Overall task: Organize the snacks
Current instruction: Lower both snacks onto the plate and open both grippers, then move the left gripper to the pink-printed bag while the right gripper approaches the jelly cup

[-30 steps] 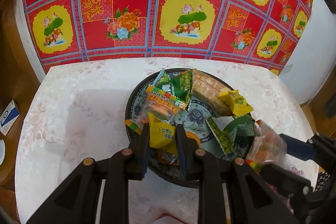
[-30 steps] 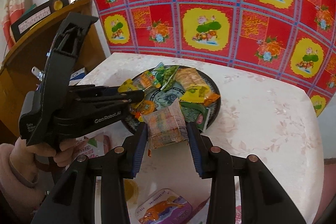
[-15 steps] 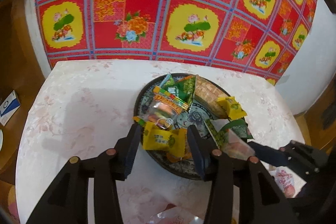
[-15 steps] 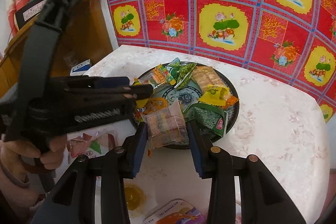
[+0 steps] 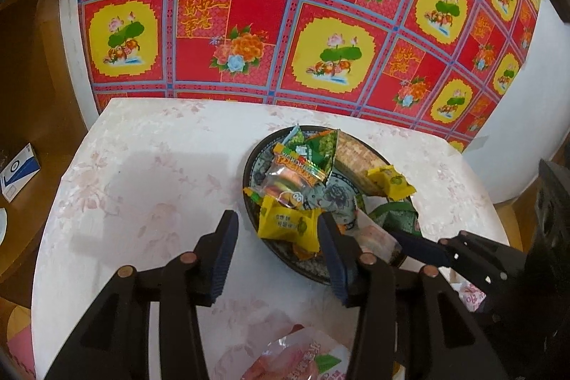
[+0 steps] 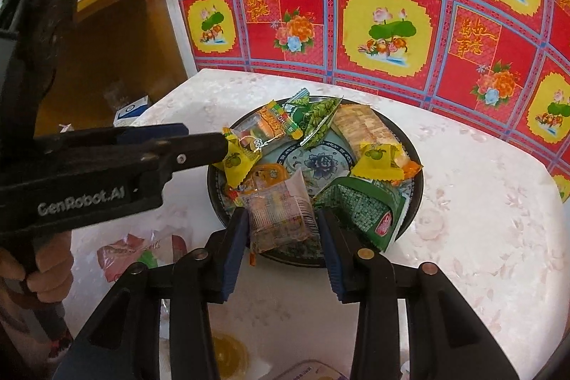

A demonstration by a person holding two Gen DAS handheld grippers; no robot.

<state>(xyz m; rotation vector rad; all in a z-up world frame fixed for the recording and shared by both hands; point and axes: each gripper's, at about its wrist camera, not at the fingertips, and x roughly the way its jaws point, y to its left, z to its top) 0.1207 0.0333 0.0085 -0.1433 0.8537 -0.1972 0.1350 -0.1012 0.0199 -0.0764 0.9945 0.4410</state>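
Yellow candy packet (image 5: 288, 224) lying loose on dark plate (image 5: 249, 166) between open left gripper (image 5: 276, 234) fingers; right gripper (image 6: 281, 223) fingers gripping clear snack pack (image 6: 281, 212).

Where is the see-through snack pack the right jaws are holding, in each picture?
Left wrist view: the clear pack peeks out low on the right, at the plate's near rim, behind the left gripper's right finger.
Right wrist view: the pack sits low in the middle, pinched between the right gripper's jaws, over the plate's near rim.
Shared landmark: the plate's blue flower.
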